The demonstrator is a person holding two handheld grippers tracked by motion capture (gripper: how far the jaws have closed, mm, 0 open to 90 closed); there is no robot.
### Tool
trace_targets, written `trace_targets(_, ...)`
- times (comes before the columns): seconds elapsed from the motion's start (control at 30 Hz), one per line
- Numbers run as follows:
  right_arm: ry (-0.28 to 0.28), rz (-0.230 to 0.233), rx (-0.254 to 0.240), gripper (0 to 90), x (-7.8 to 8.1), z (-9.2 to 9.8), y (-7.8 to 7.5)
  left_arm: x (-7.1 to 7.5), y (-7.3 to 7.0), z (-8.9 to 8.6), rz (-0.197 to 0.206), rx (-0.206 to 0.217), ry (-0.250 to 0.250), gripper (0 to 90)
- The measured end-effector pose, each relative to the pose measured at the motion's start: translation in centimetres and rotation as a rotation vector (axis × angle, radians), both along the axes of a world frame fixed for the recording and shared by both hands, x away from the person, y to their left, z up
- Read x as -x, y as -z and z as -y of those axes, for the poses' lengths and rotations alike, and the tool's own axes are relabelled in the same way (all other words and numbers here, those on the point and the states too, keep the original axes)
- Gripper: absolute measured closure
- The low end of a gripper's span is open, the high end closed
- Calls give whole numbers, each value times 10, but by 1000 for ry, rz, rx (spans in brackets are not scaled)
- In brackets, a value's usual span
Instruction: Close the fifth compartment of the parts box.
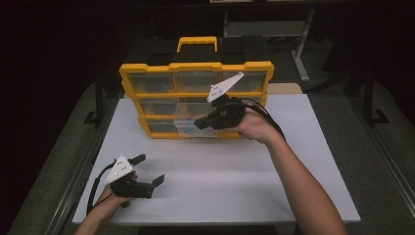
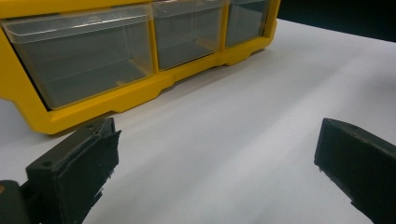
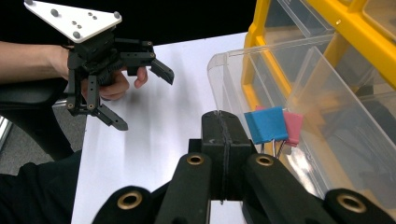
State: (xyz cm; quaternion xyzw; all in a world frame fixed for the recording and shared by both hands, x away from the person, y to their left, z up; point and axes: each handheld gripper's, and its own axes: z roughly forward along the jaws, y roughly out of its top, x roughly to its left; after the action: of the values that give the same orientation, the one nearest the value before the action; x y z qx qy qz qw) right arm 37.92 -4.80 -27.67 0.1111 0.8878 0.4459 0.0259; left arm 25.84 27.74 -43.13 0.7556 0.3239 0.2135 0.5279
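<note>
A yellow organiser (image 1: 195, 66) with clear drawers stands upright at the back of the white table (image 1: 230, 181). One clear drawer (image 1: 185, 126) is pulled out; a blue binder clip (image 3: 266, 123) and a pink one (image 3: 293, 127) lie in it. My right gripper (image 1: 198, 122) is at that drawer, its jaws pressed together at the front rim (image 3: 211, 79), right beside the clips. Low over the table's near left hangs my left gripper (image 1: 149, 169), wide open and holding nothing. The lower drawers of the organiser (image 2: 93, 60) lie ahead of it.
The organiser's yellow carry handle (image 1: 196, 43) sticks up at the back. Bare white table (image 2: 261, 93) stretches between the left gripper and the organiser. A metal table frame (image 1: 303, 54) stands behind in the dark.
</note>
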Motion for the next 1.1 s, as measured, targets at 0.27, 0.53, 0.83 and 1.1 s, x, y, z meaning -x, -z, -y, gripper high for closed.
trace_targets(0.27,4,25,7,890,0,-1,-1,-2,0,1,-5,16,-18,0)
trace_targets(0.53,8,39,8,890,2,-1,-2,-1,1,0,-4,13,-14,0)
trace_targets(0.83,22,70,66,891,4,-3,5,0,1,2,-4,12,-4,0)
trace_targets(1.1,52,67,52,891,-7,-6,5,-1,1,1,-4,20,-7,0)
